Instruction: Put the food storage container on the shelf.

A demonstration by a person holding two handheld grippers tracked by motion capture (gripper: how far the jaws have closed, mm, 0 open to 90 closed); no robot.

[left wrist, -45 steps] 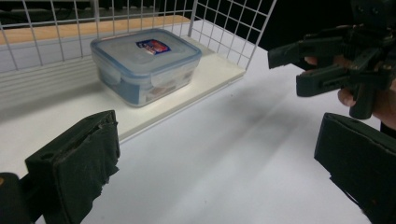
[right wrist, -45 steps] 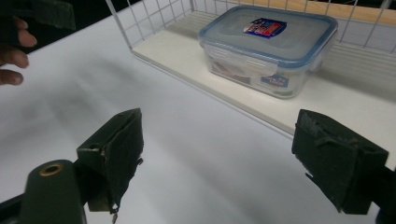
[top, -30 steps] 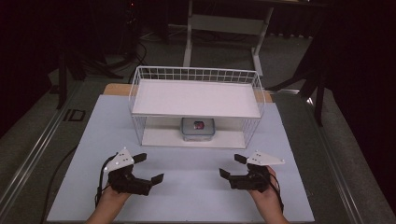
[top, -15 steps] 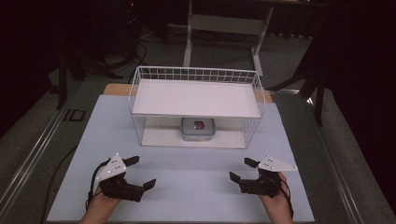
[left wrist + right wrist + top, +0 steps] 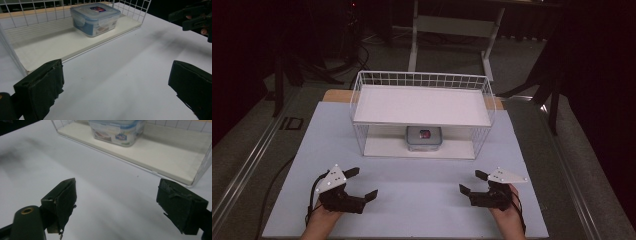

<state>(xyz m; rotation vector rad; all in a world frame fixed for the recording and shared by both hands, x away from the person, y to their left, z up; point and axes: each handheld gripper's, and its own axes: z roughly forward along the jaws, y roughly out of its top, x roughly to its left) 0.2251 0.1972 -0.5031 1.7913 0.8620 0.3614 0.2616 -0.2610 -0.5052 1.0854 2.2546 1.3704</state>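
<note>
At the left of the high view we hold our left gripper (image 5: 361, 184) low over the white table (image 5: 422, 187), near its front edge, with the jaws spread wide and nothing between them; its grey three-cornered plate faces up. In the left gripper view the same two black jaws stand far apart over bare white surface, pointing toward the open front of the wire rack (image 5: 37, 15). Moving to the middle, the wire rack (image 5: 422, 107) stands toward the back of the table, its white upper shelf bare, and under that shelf, on the lower white board, sits the clear plastic container (image 5: 424, 138) with a blue-edged lid and a red label, roughly centred and well apart from both grippers. The container (image 5: 96, 18) rests flat and upright, lid on, and the right gripper view shows the container (image 5: 116, 131) from the other side. At the right, our right gripper (image 5: 473, 183) hovers near the front edge too, jaws gaping and holding nothing, angled toward the rack.
</note>
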